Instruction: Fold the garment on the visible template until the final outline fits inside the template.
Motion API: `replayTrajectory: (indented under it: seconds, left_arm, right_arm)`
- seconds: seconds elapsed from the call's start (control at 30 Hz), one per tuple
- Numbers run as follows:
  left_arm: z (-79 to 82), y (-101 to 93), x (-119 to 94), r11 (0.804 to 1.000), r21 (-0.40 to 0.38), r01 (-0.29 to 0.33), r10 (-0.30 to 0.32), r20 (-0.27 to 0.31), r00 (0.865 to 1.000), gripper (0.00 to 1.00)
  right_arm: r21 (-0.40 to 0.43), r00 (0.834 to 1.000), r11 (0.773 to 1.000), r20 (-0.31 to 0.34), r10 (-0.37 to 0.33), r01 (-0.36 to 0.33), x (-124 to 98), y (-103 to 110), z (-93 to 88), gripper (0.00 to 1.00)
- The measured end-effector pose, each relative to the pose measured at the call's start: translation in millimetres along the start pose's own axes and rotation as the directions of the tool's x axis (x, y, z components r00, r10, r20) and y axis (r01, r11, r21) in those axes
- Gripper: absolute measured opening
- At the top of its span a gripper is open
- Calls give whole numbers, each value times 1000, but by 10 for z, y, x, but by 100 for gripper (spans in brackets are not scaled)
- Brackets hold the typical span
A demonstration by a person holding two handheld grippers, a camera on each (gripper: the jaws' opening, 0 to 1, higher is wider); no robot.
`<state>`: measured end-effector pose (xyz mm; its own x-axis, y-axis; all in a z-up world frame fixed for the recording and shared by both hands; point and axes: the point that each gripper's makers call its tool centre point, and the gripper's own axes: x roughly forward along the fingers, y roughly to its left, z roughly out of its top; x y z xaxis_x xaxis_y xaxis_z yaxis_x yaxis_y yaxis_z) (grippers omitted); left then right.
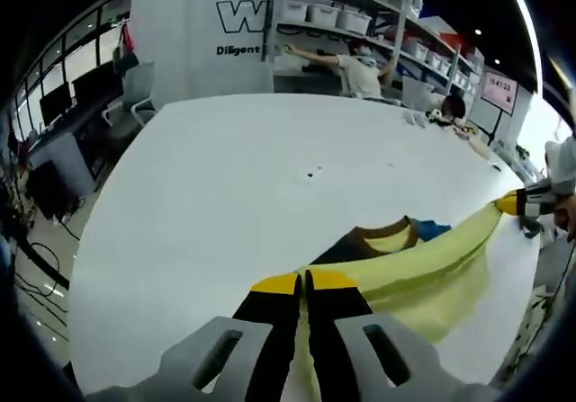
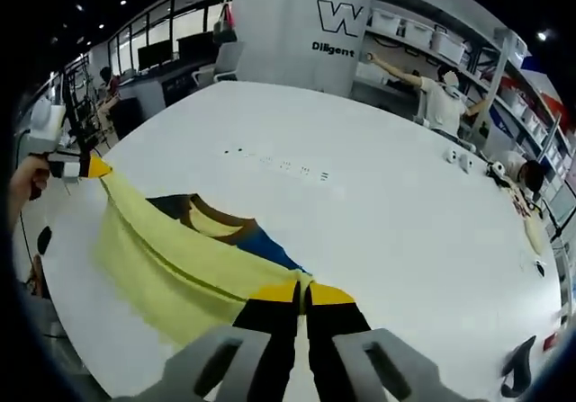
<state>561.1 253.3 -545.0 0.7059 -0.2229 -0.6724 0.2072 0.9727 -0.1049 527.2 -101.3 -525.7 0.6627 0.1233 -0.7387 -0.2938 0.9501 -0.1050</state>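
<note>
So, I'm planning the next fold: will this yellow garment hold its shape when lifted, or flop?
Probably floppy: the yellow garment sags and drapes between the left claw and the right claw, both pinching its edge. It looks light, since the pinches alone carry the span. It will likely wrinkle or slide on the smooth white table.

The left gripper (image 1: 303,285) has two black jaws with yellow tips, rising from pale grey brackets with slotted cut-outs behind them. The right gripper (image 2: 303,292) is built alike: black jaws, yellow tips, grey slotted brackets at their base. A bare hand (image 2: 25,186) grips a handle.
</note>
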Motion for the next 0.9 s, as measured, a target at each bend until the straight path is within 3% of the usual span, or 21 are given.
replayTrajectory:
  seconds: [0.37,0.7,0.83,0.9]
  left_arm:
    - [-112,116,364,1000,-14,-22,21,-43,999,6]
    - [-258,144,565,999,34,-34,37,-81,996,7]
    - [-295,210,625,999,-9,-36,35,-91,995,7]
    - [-243,265,655,998,44,-46,49,-64,997,5]
  right_arm:
    - [19,998,1000,-55,19,-18,556,-101,-31,0]
    - [7,999,1000,-36,15,-15,781,-99,-19,0]
    - [-11,998,1000,-54,14,-14,894,-125,-105,0]
    - [-19,999,1000,-39,16,-17,928,-130,-107,0]
